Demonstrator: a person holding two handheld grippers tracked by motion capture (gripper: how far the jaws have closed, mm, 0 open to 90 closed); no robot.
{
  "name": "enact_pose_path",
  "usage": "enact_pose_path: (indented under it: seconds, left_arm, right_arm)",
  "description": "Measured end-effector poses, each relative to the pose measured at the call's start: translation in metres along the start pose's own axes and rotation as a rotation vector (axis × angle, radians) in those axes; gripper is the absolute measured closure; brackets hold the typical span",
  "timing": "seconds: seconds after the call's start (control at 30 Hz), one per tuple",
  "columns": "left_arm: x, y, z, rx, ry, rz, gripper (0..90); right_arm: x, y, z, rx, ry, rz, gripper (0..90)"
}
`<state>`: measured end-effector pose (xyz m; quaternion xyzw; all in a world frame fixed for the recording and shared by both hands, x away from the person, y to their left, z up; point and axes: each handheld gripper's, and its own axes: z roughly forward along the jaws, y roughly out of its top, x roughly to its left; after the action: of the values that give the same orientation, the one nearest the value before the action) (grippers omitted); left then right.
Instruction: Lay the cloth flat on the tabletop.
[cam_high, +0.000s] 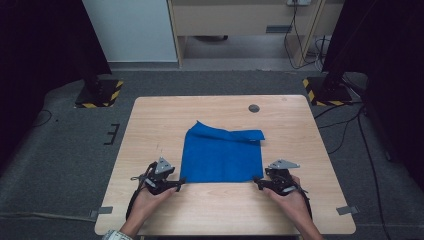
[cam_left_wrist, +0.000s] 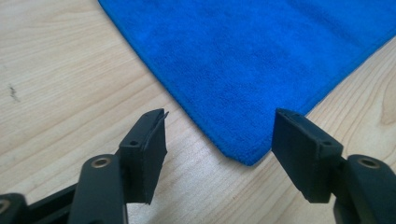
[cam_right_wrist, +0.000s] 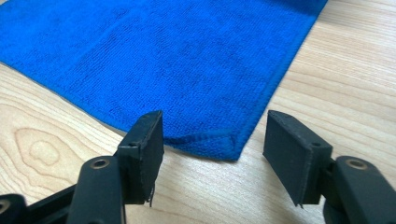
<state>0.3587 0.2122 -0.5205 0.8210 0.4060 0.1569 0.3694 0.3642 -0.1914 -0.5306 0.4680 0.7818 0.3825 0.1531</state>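
A blue cloth lies flat on the wooden table, its far edge folded over in a rumpled strip. My left gripper rests low at the cloth's near left corner, jaws open; in the left gripper view that corner lies on the wood between the two pads, untouched. My right gripper sits at the near right corner, also open. In the right gripper view the slightly turned-up corner lies between its jaws, with neither pad pressing on it.
A dark round grommet sits near the table's far edge. Bare wood runs left, right and in front of the cloth. Two stand bases with yellow-black stripes stand on the floor beyond the table.
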Motion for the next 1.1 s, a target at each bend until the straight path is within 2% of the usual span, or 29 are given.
enact_pose_path:
  seconds: [0.13,0.33,0.43,0.5,0.7,0.8,0.83,0.9,0.93,0.97,1.0,1.03,1.1]
  left_arm:
    - [0.000,-0.001,0.003,0.007,-0.005,-0.002,33.1]
    - [-0.001,-0.001,0.004,0.011,-0.011,0.001,33.3]
    - [-0.002,-0.002,0.007,0.022,-0.013,0.009,34.3]
    - [-0.001,-0.003,0.009,0.031,-0.017,0.011,36.7]
    - [-0.003,-0.002,0.009,0.040,-0.011,0.036,43.5]
    - [-0.004,0.000,0.008,0.052,-0.005,0.047,53.6]
    - [-0.004,0.000,0.008,0.052,-0.005,0.047,57.2]
    - [-0.005,0.001,0.007,0.057,-0.007,0.064,66.6]
    - [-0.005,0.001,0.007,0.057,-0.007,0.064,70.2]
    - [-0.006,0.001,0.007,0.060,-0.008,0.068,70.2]
    - [-0.006,0.001,0.008,0.060,-0.008,0.070,77.7]
    - [-0.007,0.001,0.008,0.061,-0.011,0.074,77.7]
    - [-0.008,0.003,0.009,0.065,-0.014,0.078,83.9]
  right_arm:
    - [0.004,0.000,0.003,0.015,0.006,-0.006,33.7]
    - [0.006,0.000,0.004,0.015,-0.003,-0.024,34.0]
    - [0.009,-0.001,0.004,0.012,0.000,-0.048,38.9]
    - [0.011,-0.002,0.005,0.005,-0.005,-0.084,47.4]
    - [0.011,-0.002,0.005,0.003,-0.020,-0.117,62.4]
    - [0.012,-0.001,0.005,0.009,-0.010,-0.124,70.6]
    - [0.012,-0.001,0.005,0.009,-0.010,-0.124,70.6]
    - [0.014,0.001,0.007,0.006,-0.006,-0.127,78.3]
    - [0.014,0.001,0.007,0.006,-0.006,-0.127,78.3]
    - [0.015,0.001,0.007,0.008,-0.006,-0.129,80.5]
    - [0.016,0.003,0.009,0.010,-0.002,-0.129,83.9]
    - [0.016,0.003,0.009,0.010,-0.002,-0.129,83.9]
    - [0.017,0.004,0.010,0.012,0.002,-0.126,85.2]
